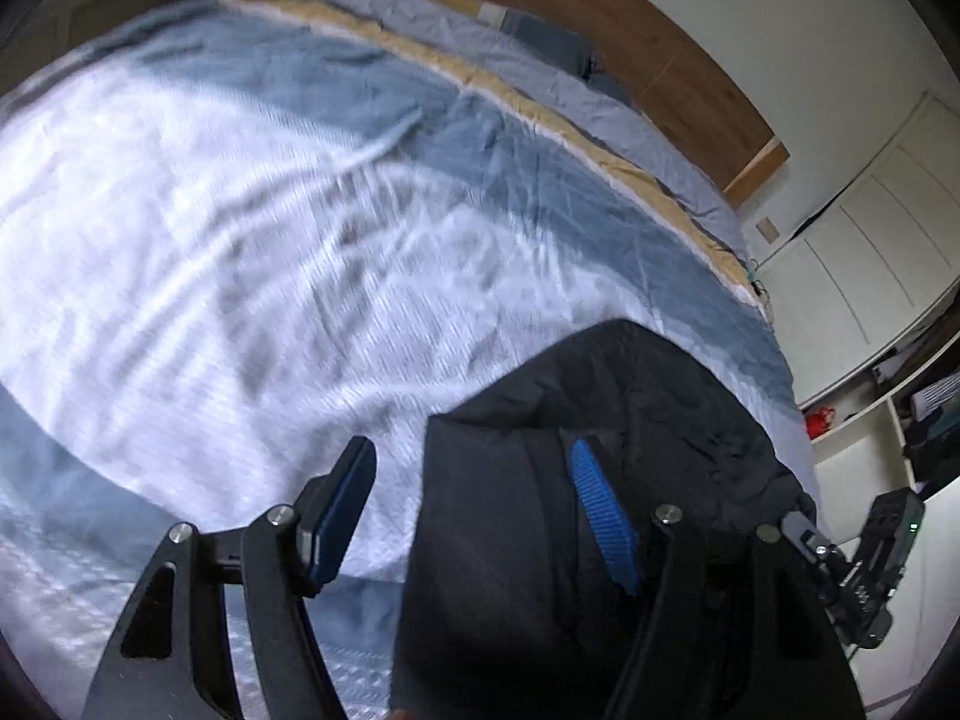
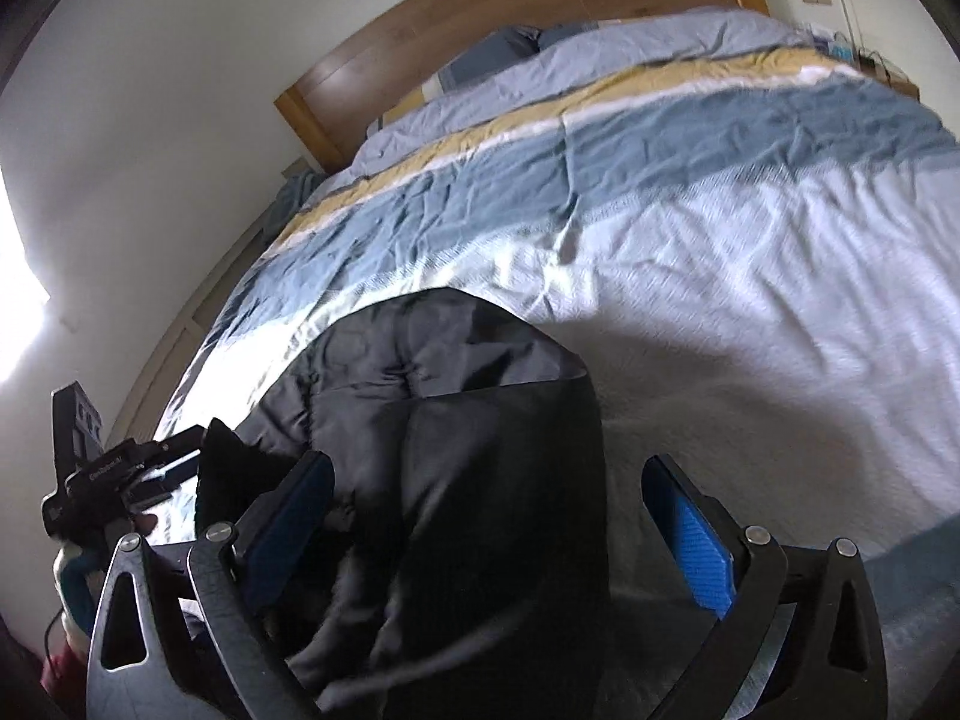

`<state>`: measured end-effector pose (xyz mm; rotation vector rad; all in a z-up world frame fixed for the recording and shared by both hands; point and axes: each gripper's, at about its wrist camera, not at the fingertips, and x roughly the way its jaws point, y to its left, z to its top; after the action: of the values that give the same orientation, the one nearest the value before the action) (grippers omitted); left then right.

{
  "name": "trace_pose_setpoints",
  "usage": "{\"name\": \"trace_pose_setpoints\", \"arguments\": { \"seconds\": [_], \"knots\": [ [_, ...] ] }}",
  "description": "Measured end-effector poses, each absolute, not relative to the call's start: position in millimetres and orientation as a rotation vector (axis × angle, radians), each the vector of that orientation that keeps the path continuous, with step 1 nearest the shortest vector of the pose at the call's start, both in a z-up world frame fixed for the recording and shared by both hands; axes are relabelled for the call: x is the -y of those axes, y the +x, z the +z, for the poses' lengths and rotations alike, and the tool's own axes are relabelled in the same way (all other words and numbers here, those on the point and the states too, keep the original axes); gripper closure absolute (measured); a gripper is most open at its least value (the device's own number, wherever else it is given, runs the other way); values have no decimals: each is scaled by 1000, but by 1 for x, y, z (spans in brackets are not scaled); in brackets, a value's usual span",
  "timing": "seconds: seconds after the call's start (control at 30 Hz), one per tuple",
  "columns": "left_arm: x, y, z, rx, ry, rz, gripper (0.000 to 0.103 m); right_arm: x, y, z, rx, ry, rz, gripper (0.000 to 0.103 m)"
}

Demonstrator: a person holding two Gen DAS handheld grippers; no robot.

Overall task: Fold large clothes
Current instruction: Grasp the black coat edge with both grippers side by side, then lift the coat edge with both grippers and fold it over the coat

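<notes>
A black padded garment (image 1: pixel 630 408) lies on the bed's near edge, its far end rounded. My left gripper (image 1: pixel 471 456) hangs over it, open: the left pad (image 1: pixel 336 516) is clear of the cloth, while the blue right pad (image 1: pixel 600 516) shows against the black fabric. In the right wrist view the same garment (image 2: pixel 480 420) runs between the fingers of my right gripper (image 2: pixel 486 468). Its jaws stand wide open and neither blue pad (image 2: pixel 696 540) presses on the cloth. The garment's near end is hidden under both tools.
The bedspread (image 1: pixel 240 210) is white with blue and yellow bands and stretches far beyond the garment. A wooden headboard (image 2: pixel 510 12) backs the bed. White cupboard doors (image 1: pixel 870 252) and shelves stand to the right. The other tool's body (image 2: pixel 96 480) shows at the left.
</notes>
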<state>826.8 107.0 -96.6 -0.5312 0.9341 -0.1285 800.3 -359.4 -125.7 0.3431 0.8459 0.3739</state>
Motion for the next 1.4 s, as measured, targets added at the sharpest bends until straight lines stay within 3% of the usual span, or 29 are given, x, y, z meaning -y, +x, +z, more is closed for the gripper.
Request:
{"name": "trace_pose_setpoints", "arguments": {
  "seconds": [0.1,0.17,0.23,0.27,0.3,0.37,0.43,0.57,0.97,1.23,1.4],
  "knots": [
    [-101,834,-116,-971,-601,-176,37,353,810,-134,-866,340,390,3],
    [-93,838,-126,-1004,-633,-209,37,350,814,-136,-872,342,403,13],
    [-82,839,-129,-1030,-609,-218,37,344,815,-136,-885,338,418,45],
    [-76,839,-129,-1037,-585,-219,39,342,814,-136,-889,330,420,51],
    [-71,837,-127,-1042,-566,-220,40,341,812,-135,-895,328,430,66],
    [-65,831,-122,-1041,-551,-235,61,340,807,-132,-903,323,449,77],
    [-62,820,-111,-1044,-536,-240,73,342,798,-125,-902,313,461,81],
    [-60,778,-79,-1013,-490,-251,81,348,763,-98,-898,297,510,83],
    [-77,598,2,-934,-423,-313,84,365,581,-22,-821,210,626,83],
    [-84,496,-35,-951,-371,-339,84,380,490,-57,-830,261,630,71],
    [-79,463,-67,-968,-313,-317,84,383,471,-99,-914,256,590,69]
  ]
}}
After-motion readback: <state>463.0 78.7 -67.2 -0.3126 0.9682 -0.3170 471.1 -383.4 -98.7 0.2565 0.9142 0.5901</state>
